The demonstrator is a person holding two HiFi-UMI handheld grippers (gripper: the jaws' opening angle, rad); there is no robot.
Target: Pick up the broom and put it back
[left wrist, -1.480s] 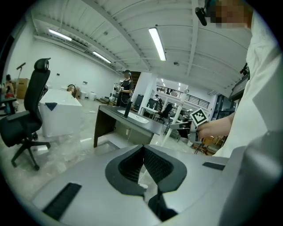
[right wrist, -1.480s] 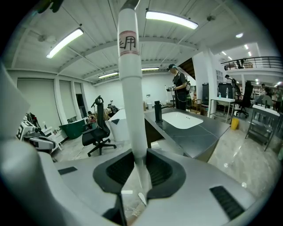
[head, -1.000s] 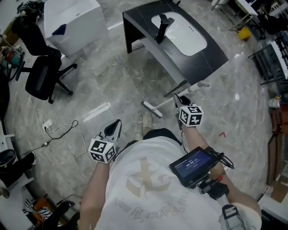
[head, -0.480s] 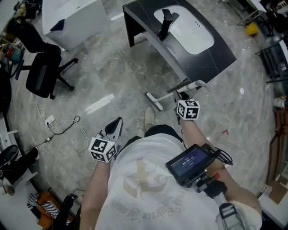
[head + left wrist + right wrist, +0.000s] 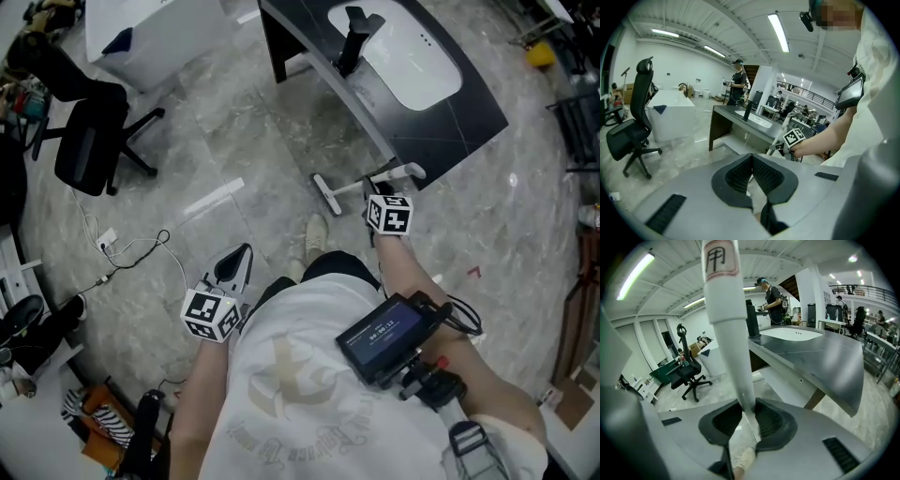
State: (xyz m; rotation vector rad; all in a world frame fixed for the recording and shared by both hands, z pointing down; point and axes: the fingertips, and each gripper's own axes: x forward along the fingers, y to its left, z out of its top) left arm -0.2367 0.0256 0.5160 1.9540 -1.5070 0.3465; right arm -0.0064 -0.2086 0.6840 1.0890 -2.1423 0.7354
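The broom (image 5: 361, 185) has a white handle and a narrow white head resting on the marble floor by the black table's corner. My right gripper (image 5: 380, 194) is shut on the handle partway up. In the right gripper view the handle (image 5: 725, 319) rises steeply from between the pads, which clamp its thin lower part at the right gripper (image 5: 746, 414). My left gripper (image 5: 236, 264) hangs at my left side, away from the broom. In the left gripper view the left gripper (image 5: 751, 172) has its pads pressed together with nothing in them.
A black table (image 5: 473, 112) with an inset white sink and black faucet (image 5: 354, 37) stands just beyond the broom. An office chair (image 5: 89, 141) and a white cabinet (image 5: 150, 37) are at the far left. Cables (image 5: 131, 253) trail on the floor. My shoe (image 5: 316, 230) is beside the broom head.
My right gripper has sunk toward the floor beside the table with the broom handle still clamped. The left gripper has drifted slightly and stays shut.
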